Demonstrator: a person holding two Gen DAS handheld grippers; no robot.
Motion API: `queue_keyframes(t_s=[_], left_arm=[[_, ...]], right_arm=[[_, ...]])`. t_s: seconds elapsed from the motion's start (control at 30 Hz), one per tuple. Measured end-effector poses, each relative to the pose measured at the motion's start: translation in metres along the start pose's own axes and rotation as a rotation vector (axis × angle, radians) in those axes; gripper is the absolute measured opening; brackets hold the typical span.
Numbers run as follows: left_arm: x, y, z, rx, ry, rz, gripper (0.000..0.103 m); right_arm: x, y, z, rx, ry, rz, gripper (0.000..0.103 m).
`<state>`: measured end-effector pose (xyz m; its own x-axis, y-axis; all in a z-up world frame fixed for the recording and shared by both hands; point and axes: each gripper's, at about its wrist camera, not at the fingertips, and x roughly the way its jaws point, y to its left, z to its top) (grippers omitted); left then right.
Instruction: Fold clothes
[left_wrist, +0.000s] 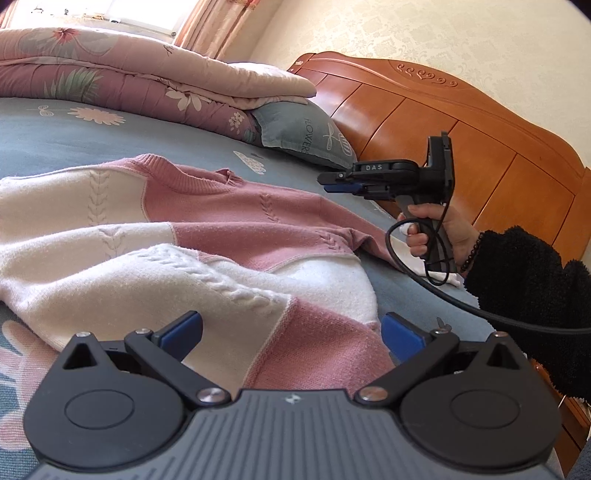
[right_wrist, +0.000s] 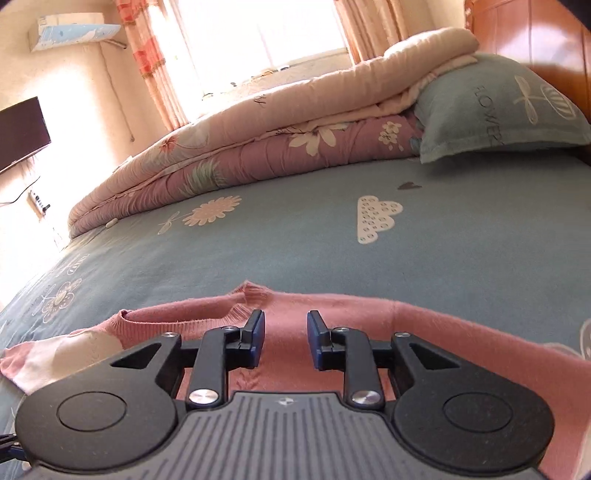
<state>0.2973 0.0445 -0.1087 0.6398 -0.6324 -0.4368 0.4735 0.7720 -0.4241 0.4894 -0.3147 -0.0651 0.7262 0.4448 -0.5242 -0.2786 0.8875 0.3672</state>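
Two claws hover over a pink-and-white sweater spread on the bed (blue sheet): left claw wide apart near its hem, right claw apart near its collar.

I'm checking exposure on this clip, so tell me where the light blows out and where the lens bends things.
Right wrist view: the window is blown out white, washing the wall; the bed sheet bulges from fisheye. Left wrist view: even light, sweater sharp, headboard curved, corners dark.
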Motion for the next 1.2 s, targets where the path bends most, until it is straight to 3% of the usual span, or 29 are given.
queue_keyframes(t_s=[0.17,0.3,0.37,0.5,0.67,0.7,0.73,0.77,0.8,1.1,1.17,1.2], left_arm=[[0.001,-0.001,-0.001,-0.012,0.006,-0.011,0.102],[0.002,-0.003,-0.002,-0.016,0.006,-0.021,0.102],[0.003,-0.004,-0.003,-0.021,0.008,-0.025,0.102],[0.005,-0.005,-0.005,-0.017,0.018,-0.019,0.102],[0.007,-0.005,-0.006,-0.016,0.026,-0.015,0.102],[0.007,-0.005,-0.006,-0.015,0.025,-0.014,0.102],[0.007,-0.005,-0.006,-0.014,0.025,-0.014,0.102],[0.006,-0.005,-0.005,-0.013,0.023,-0.014,0.102],[0.005,-0.005,-0.005,-0.012,0.02,-0.015,0.102],[-0.002,-0.009,0.0,-0.012,-0.005,-0.012,0.102],[-0.003,-0.01,0.001,-0.01,-0.009,-0.01,0.102],[-0.004,-0.01,0.002,-0.009,-0.011,-0.009,0.102]], right_arm=[[-0.056,-0.039,-0.045,0.233,-0.002,-0.014,0.037],[-0.092,-0.073,-0.088,0.475,-0.023,-0.028,0.049],[-0.098,-0.094,-0.111,0.644,-0.038,-0.008,0.053],[-0.09,-0.112,-0.132,0.813,-0.145,0.02,0.055],[-0.067,-0.113,-0.12,0.868,-0.292,-0.089,0.051],[-0.063,-0.113,-0.117,0.863,-0.288,-0.109,0.041],[-0.06,-0.113,-0.116,0.859,-0.281,-0.118,0.021],[-0.059,-0.114,-0.116,0.855,-0.271,-0.116,0.012],[-0.062,-0.113,-0.116,0.844,-0.266,-0.118,0.01],[-0.128,-0.112,-0.102,0.718,-0.294,-0.208,0.009],[-0.123,-0.119,-0.096,0.721,-0.254,-0.226,0.013],[-0.121,-0.122,-0.098,0.741,-0.23,-0.225,0.02]])
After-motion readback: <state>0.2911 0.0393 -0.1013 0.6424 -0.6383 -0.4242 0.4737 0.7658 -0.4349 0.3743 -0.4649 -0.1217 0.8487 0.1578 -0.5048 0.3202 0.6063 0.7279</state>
